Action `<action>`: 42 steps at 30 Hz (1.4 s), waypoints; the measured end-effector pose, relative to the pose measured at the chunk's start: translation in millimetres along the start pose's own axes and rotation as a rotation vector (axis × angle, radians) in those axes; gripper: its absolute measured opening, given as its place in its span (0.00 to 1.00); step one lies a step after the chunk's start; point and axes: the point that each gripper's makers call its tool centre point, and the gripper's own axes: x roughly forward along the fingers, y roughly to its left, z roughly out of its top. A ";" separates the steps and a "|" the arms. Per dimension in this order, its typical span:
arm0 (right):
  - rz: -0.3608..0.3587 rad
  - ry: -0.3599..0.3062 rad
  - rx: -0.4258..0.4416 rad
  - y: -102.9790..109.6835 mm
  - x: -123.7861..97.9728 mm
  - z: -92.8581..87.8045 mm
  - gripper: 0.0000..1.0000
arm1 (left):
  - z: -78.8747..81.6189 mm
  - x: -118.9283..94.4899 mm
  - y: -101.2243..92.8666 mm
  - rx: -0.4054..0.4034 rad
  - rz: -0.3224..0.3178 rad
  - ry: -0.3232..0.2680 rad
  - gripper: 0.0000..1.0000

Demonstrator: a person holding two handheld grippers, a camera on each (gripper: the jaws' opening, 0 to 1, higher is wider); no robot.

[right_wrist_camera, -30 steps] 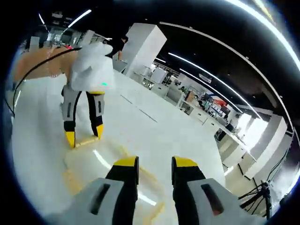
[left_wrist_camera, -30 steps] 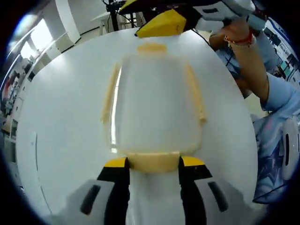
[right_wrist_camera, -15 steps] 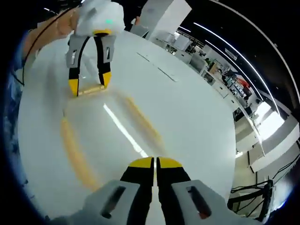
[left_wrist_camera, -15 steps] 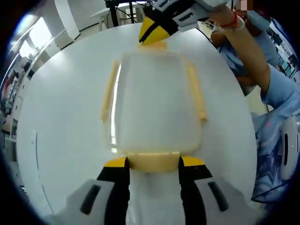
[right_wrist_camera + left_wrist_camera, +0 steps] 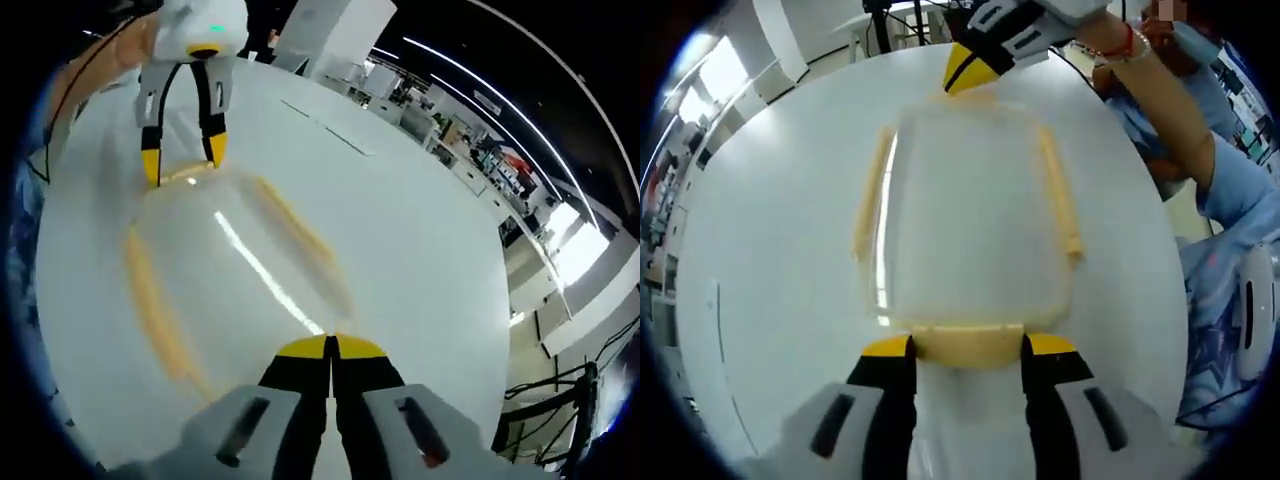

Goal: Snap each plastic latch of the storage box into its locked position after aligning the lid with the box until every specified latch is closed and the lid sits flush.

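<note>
A clear storage box (image 5: 970,220) with its lid on stands on a white round table (image 5: 770,250). Yellow latches run along its sides (image 5: 868,195) (image 5: 1060,195). My left gripper (image 5: 968,346) is open, and its yellow-tipped jaws straddle the near latch (image 5: 968,352). My right gripper (image 5: 965,70) is shut, with its tip down on the far latch (image 5: 970,95). In the right gripper view the shut right gripper (image 5: 330,347) sits at the box's (image 5: 230,270) near end. The left gripper (image 5: 182,160) stands at the far end over its latch (image 5: 185,175).
A person's bare forearm (image 5: 1170,120) and light blue sleeve (image 5: 1240,200) reach in from the right of the left gripper view. The table edge curves around the box with bare white surface on both sides. Office desks (image 5: 420,110) and columns lie beyond.
A second ago my right gripper was open and raised above the box. It has shut and come down onto the far latch. The left gripper has kept its place.
</note>
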 end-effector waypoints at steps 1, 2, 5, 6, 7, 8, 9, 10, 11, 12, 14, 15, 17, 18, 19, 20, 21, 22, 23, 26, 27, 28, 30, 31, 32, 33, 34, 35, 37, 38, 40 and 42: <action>0.010 -0.012 -0.011 3.4 1.4 5.8 0.00 | 0.1 0.1 0.2 0.000 0.000 0.000 0.42; 0.034 -0.020 -0.028 10.4 5.5 14.7 0.00 | 0.1 0.2 0.3 0.002 0.000 0.001 0.42; 0.090 0.062 -0.057 22.7 17.7 12.6 0.00 | 0.4 0.2 0.7 0.007 0.000 -0.002 0.42; 0.079 0.060 -0.056 21.1 19.9 13.9 0.00 | 0.2 0.0 0.8 0.012 0.000 -0.006 0.41; 0.080 0.061 -0.038 21.1 20.3 13.9 0.00 | -0.1 -0.1 0.7 0.015 -0.002 -0.009 0.41; 0.089 0.063 0.000 22.4 20.1 13.5 0.00 | -0.4 -0.2 0.9 0.018 -0.001 -0.012 0.41; 0.087 0.055 -0.006 20.5 20.5 15.0 0.00 | -0.7 -0.5 1.0 0.020 -0.002 -0.016 0.41; 0.090 0.052 -0.004 20.6 19.3 14.6 0.00 | -0.7 -0.6 1.2 0.023 -0.003 -0.018 0.41; 0.092 0.051 -0.004 21.1 19.2 14.7 0.00 | -0.5 -0.6 1.3 0.024 -0.004 -0.018 0.41; 0.097 0.049 -0.006 21.3 18.9 14.5 0.00 | -0.4 -0.3 1.3 0.024 -0.008 -0.019 0.41; 0.111 0.047 -0.025 21.5 18.4 14.7 0.00 | 0.1 -0.1 1.2 0.026 -0.010 -0.013 0.41; 0.124 0.044 -0.054 20.5 17.0 13.1 0.00 | 0.6 0.1 1.0 0.026 -0.010 -0.009 0.41; 0.078 0.052 -0.107 5.2 13.1 5.8 0.03 | 1.1 0.2 0.8 0.025 -0.010 -0.002 0.41; 0.069 0.046 -0.109 -0.4 9.8 2.4 0.08 | 1.3 0.2 0.9 0.022 -0.010 0.000 0.41; 0.072 0.036 -0.112 -4.8 5.0 -0.8 0.12 | 1.5 0.1 0.9 0.021 -0.010 0.000 0.41; 0.076 0.023 -0.114 -7.9 1.9 -2.0 0.14 | 1.6 0.1 0.8 0.021 -0.010 0.000 0.41; 0.090 -0.006 -0.121 -9.9 -2.7 -2.1 0.17 | 1.9 -0.1 0.8 0.022 -0.011 0.001 0.41; 0.120 -0.041 -0.114 -10.0 -7.3 -1.3 0.18 | 2.0 0.0 0.9 0.022 -0.011 0.001 0.41; 0.151 -0.067 -0.095 -8.7 -11.7 -1.6 0.20 | 2.3 -0.1 0.8 0.022 -0.012 0.002 0.41; 0.179 -0.072 -0.123 -12.6 -23.8 -11.7 0.26 | 2.8 -0.2 0.7 0.024 -0.014 0.003 0.41; 0.182 -0.063 -0.132 -15.1 -26.9 -15.8 0.28 | 3.0 -0.4 0.6 0.024 -0.014 0.002 0.41; 0.199 -0.050 -0.139 -16.4 -29.9 -21.1 0.30 | 3.2 -0.4 0.5 0.024 -0.014 0.001 0.41; 0.255 -0.014 -0.154 -12.2 -33.0 -31.0 0.34 | 3.4 -0.5 0.5 0.025 -0.015 0.000 0.41; 0.271 0.010 -0.166 -11.5 -33.3 -35.4 0.36 | 3.7 -0.5 0.4 0.025 -0.016 0.001 0.41; 0.287 0.033 -0.184 -10.2 -32.8 -39.2 0.37 | 3.8 -0.5 0.3 0.025 -0.016 0.002 0.41; 0.305 0.049 -0.196 -8.0 -32.6 -41.9 0.39 | 4.0 -0.6 0.1 0.026 -0.016 0.004 0.41; 0.329 0.066 -0.209 -4.5 -31.6 -43.8 0.40 | 4.2 -0.6 0.1 0.026 -0.016 0.006 0.41; 0.338 0.066 -0.203 -4.3 -28.5 -43.4 0.40 | 4.2 -0.7 0.0 0.026 -0.016 0.007 0.41; 0.363 0.101 -0.217 -3.7 -23.1 -47.0 0.41 | 4.2 -0.8 -0.2 0.025 -0.016 0.010 0.41; 0.371 0.120 -0.226 -3.8 -20.3 -48.7 0.41 | 4.2 -0.8 -0.2 0.025 -0.015 0.011 0.41; 0.388 0.148 -0.240 -4.4 -16.5 -51.6 0.42 | 4.1 -1.0 -0.3 0.024 -0.015 0.010 0.41; 0.404 0.176 -0.255 -5.0 -12.6 -54.5 0.43 | 4.1 -1.1 -0.4 0.024 -0.016 0.010 0.41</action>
